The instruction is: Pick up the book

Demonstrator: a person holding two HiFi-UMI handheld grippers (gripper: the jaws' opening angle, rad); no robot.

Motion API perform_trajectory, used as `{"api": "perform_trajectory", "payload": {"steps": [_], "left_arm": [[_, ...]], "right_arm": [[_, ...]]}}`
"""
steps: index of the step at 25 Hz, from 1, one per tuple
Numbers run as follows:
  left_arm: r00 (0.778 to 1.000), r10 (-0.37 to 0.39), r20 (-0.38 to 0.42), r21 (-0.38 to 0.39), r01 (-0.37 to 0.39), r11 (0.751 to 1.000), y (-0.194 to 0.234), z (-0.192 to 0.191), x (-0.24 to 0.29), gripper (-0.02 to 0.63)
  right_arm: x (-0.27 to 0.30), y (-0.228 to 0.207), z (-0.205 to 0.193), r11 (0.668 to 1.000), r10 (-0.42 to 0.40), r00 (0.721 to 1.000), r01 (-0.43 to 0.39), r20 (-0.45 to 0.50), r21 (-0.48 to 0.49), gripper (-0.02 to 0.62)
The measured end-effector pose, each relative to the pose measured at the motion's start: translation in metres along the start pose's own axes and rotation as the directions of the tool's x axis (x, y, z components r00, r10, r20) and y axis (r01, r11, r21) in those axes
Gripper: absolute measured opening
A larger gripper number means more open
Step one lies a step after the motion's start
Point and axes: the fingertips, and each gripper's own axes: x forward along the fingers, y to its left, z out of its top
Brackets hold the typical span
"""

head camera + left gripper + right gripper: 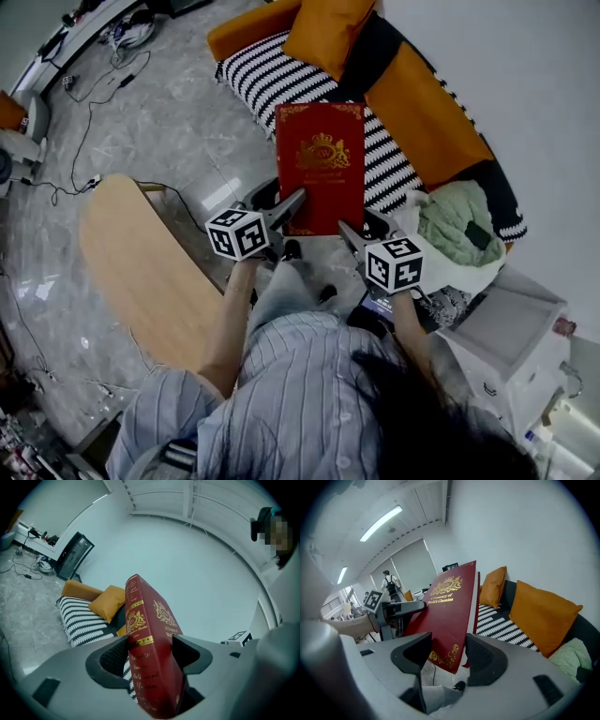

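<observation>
The red book (321,164) is held in the air in front of the person, over the near edge of the sofa (431,112), and it touches no furniture. The left gripper (294,201) is clamped on its spine edge near the bottom, with one jaw on the front cover and one on the back. The right gripper (347,231) is clamped in the same way on the bottom right corner. The long axis of the book runs from near to far. The front cover faces up to the head camera, the spine is on the left, and the top of the title is at the far end, which stands higher than the near end. Far from the book are the striped seat (272,80) and an orange cushion (323,33). On the left there is open floor (159,122) with cables (89,112), and nearer a wooden table (141,262) with a rounded edge. On the right are a green cloth (459,225) and a white cabinet (511,323), so there is less room there.
</observation>
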Motion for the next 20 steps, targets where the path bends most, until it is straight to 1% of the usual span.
{"api": "perform_trajectory", "payload": {"steps": [8, 13, 20], "left_arm": [[0.999, 0.039, 0.006, 0.017, -0.039, 0.999, -0.028, -0.003, -0.014, 0.302], [0.998, 0.057, 0.01, 0.04, -0.057, 0.998, -0.065, -0.046, -0.03, 0.302], [0.997, 0.074, 0.014, 0.043, -0.074, 0.996, -0.104, -0.087, -0.045, 0.302]], "right_arm": [[-0.025, 0.005, -0.003, 0.999, 0.043, 0.999, -0.043, 0.017, -0.009, 0.239], [-0.063, 0.006, -0.046, 0.998, 0.065, 0.997, -0.065, 0.037, -0.016, 0.239], [-0.105, 0.007, -0.085, 0.997, 0.078, 0.996, -0.077, 0.038, -0.023, 0.239]]}}
